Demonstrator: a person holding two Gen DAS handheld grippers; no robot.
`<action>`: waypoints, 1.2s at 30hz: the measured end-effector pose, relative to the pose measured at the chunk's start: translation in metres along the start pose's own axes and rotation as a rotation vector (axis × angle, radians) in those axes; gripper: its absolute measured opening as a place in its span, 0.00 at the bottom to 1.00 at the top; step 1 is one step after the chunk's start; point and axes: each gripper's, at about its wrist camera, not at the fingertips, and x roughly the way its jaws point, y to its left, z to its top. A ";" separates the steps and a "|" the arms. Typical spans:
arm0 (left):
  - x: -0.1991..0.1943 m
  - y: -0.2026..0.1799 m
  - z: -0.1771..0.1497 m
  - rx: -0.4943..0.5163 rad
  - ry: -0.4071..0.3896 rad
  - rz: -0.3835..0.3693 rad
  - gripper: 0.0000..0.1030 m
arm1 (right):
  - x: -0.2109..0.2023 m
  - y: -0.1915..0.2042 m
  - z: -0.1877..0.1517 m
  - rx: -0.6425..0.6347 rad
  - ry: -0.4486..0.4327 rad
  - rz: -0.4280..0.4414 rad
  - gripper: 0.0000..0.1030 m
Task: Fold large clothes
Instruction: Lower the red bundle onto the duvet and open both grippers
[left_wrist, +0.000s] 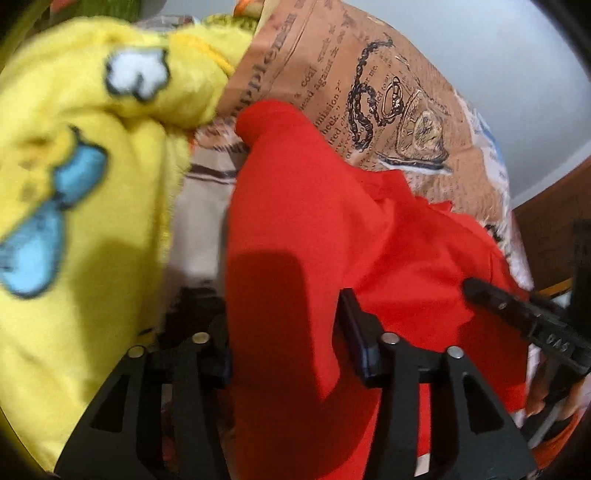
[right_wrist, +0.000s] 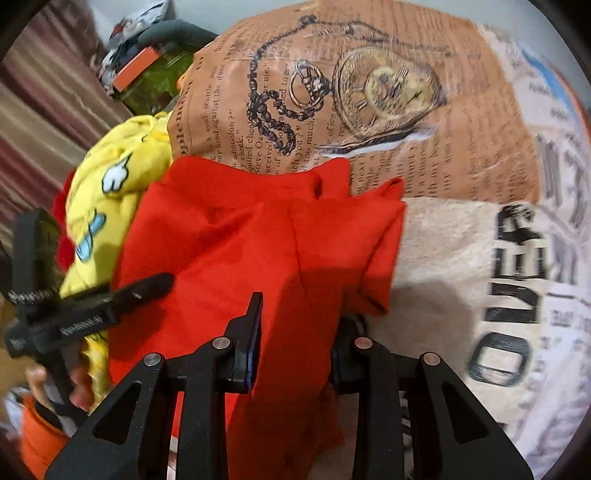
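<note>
From the left wrist camera, the left gripper (left_wrist: 284, 328) has its 2 black fingers fairly wide apart with a fold of the bright red cloth garment (left_wrist: 332, 236) running between them; whether they actually pinch it cannot be told. The garment lies bunched on a tan bedsheet printed with newspaper text and a pocket watch (left_wrist: 369, 74). Just left of it sits a fuzzy yellow blanket with blue and white patches (left_wrist: 92, 166). The right gripper (left_wrist: 517, 314) reaches in from the right edge, its tip against the red cloth.

From the right wrist camera, the right gripper (right_wrist: 299, 332) likewise straddles a hanging fold of the red garment (right_wrist: 240, 229), its grip unclear. The left gripper (right_wrist: 110, 299) enters from the left, touching the cloth's edge. The yellow blanket (right_wrist: 107, 192) lies behind it.
</note>
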 end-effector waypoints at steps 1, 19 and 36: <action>-0.010 -0.006 -0.003 0.042 -0.015 0.043 0.47 | -0.006 0.002 -0.003 -0.023 -0.012 -0.024 0.25; -0.027 -0.013 -0.084 0.184 -0.025 0.204 0.60 | -0.022 0.036 -0.069 -0.271 -0.037 -0.297 0.50; -0.166 -0.039 -0.138 0.175 -0.249 0.191 0.62 | -0.166 0.074 -0.120 -0.212 -0.262 -0.166 0.50</action>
